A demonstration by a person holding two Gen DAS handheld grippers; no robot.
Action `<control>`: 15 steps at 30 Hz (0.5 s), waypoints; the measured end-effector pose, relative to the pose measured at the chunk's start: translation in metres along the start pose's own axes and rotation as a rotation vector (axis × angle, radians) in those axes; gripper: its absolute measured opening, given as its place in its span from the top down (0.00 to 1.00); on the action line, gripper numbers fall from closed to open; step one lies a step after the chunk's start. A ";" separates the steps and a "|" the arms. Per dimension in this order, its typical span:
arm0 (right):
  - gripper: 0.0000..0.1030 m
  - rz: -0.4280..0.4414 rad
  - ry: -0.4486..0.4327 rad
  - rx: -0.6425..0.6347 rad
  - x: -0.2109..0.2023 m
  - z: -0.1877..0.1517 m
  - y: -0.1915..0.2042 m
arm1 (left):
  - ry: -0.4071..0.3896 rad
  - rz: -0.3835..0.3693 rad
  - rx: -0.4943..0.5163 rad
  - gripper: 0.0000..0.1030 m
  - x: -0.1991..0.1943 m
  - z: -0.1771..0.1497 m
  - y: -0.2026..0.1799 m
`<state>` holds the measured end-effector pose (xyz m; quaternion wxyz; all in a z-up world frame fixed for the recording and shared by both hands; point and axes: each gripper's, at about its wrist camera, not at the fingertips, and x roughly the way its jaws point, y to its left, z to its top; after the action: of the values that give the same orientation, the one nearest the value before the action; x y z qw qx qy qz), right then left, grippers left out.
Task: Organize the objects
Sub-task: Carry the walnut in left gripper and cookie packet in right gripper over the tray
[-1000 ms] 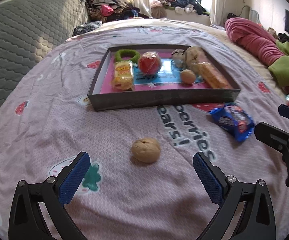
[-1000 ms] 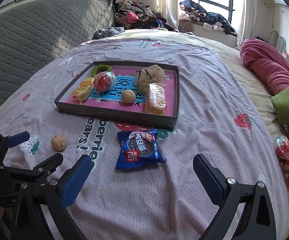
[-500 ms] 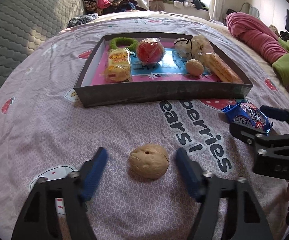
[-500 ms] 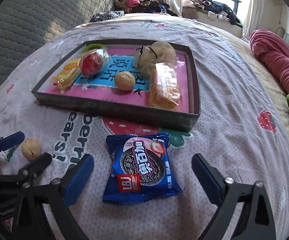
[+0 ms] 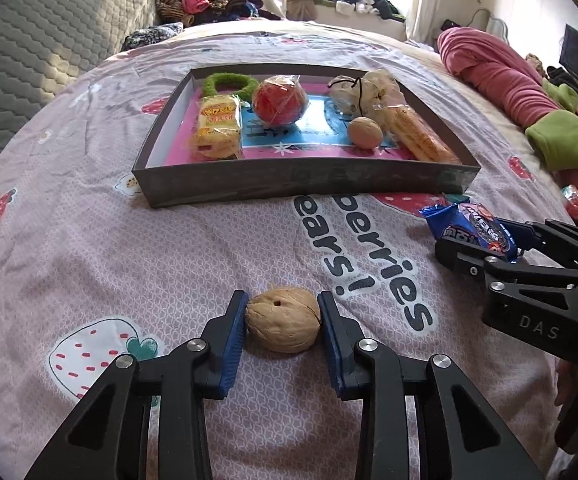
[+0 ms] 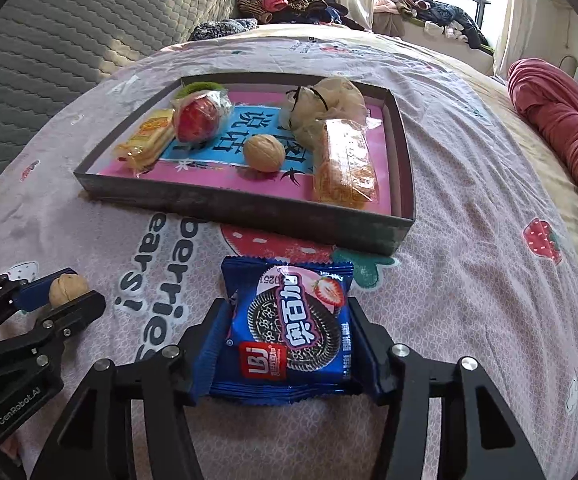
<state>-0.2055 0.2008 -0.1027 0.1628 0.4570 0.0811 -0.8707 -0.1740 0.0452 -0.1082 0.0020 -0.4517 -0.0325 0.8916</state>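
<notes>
My left gripper (image 5: 283, 312) is shut on a tan walnut (image 5: 283, 319) that rests on the pink bedspread; it also shows in the right wrist view (image 6: 69, 286). My right gripper (image 6: 289, 332) is shut on a blue cookie packet (image 6: 293, 328) lying on the bed in front of the tray; the packet also shows in the left wrist view (image 5: 475, 228). The grey tray (image 5: 301, 184) holds a second walnut (image 5: 365, 132), a red wrapped ball (image 5: 279, 100), a yellow snack pack (image 5: 219, 126), a green ring (image 5: 229, 84), an orange biscuit pack (image 5: 421, 138) and a pale bag (image 5: 365, 88).
A grey quilted headboard (image 5: 29, 60) stands at the left. A pink rolled blanket (image 5: 497, 72) and green cloth (image 5: 561, 144) lie at the right. Piled clothes (image 5: 209, 0) lie at the far end by the window.
Both grippers moved forward and down and closed: the left onto the walnut, the right onto the cookie packet.
</notes>
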 end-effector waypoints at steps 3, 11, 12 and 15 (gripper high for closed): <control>0.45 0.010 -0.009 0.007 -0.007 -0.002 0.000 | 0.001 -0.004 -0.003 0.65 -0.003 -0.001 0.000; 0.45 0.033 -0.052 0.010 -0.036 0.003 0.004 | -0.014 -0.003 -0.008 0.65 -0.020 0.006 0.002; 0.45 0.032 -0.061 0.006 -0.041 0.006 0.005 | -0.017 -0.004 -0.006 0.65 -0.022 0.008 0.001; 0.45 0.031 -0.089 0.001 -0.054 0.018 0.008 | -0.036 -0.008 -0.003 0.65 -0.032 0.020 0.001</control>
<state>-0.1878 0.1989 -0.0475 0.1796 0.4191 0.0664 -0.8875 -0.1713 0.0425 -0.0708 0.0041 -0.4356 -0.0358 0.8994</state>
